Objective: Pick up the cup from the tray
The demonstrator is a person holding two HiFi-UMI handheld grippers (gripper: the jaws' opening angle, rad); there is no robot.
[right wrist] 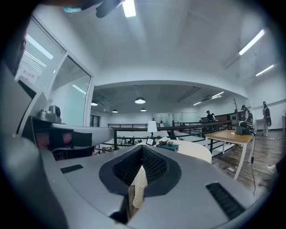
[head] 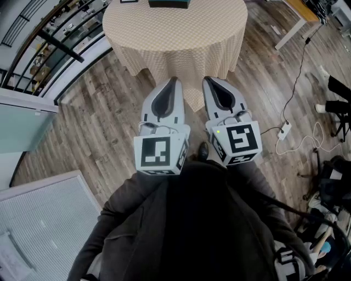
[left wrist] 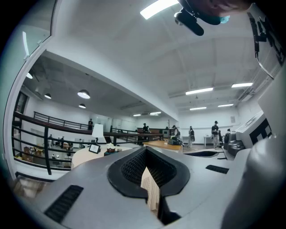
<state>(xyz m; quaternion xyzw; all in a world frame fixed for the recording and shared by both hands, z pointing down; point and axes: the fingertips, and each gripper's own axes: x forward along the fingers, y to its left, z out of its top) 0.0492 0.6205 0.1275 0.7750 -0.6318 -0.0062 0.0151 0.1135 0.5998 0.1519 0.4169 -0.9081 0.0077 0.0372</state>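
A person in a dark jacket (head: 192, 219) stands on a wooden floor (head: 93, 115), holding both grippers close to the body and side by side, pointed toward a round table (head: 175, 38) covered with a beige checked cloth. The left gripper (head: 173, 82) and the right gripper (head: 208, 82) each have their jaws closed together, with nothing held between them. Both are well apart from the table. A dark teal tray (head: 170, 3) sits on the far part of the tabletop, cut off by the top edge of the head view. In the right gripper view, the cup (right wrist: 170, 143) appears as a small shape on that tray, too small to describe further.
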